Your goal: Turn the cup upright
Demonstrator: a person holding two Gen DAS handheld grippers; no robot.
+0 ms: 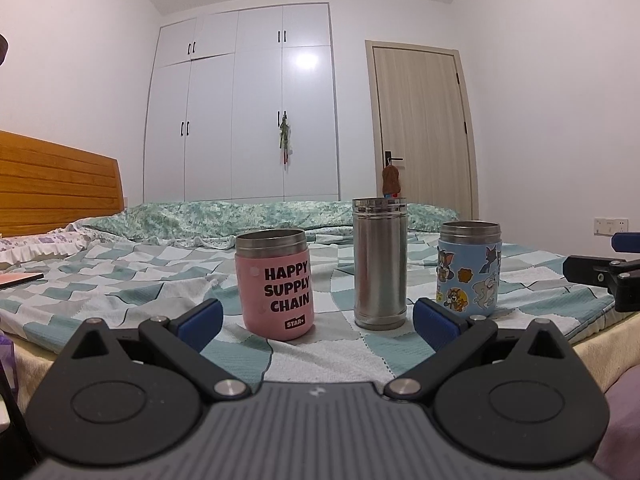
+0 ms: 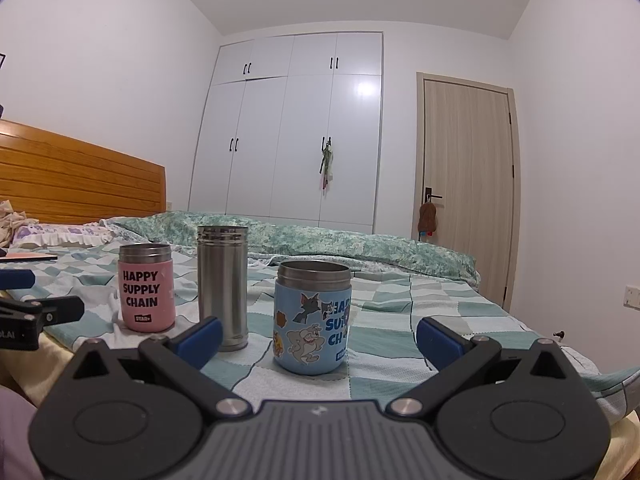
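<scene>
Cups: three on the bed, all standing mouth up in a row. Pink cup at the left, tall steel cup in the middle, blue cartoon cup at the right. Count: one pink, one bare steel, one blue; none lying on its side or inverted in either view.

Left gripper: fingers wide apart, holding nothing, hanging short of the pink and steel cups. Right gripper: fingers likewise spread and empty, the blue cup between them in the picture but farther out, not touched. Each gripper's tip also shows at the edge of the other's view.

Step, as judged: flip appears complete, since every rim faces the ceiling; both grippers sit clear of the row. If any move remains, it calls for pulling straight away from the bed without brushing a cup. Soft, wrinkled bedding makes a poor base, so the tall steel cup looks the easiest to topple.
</scene>
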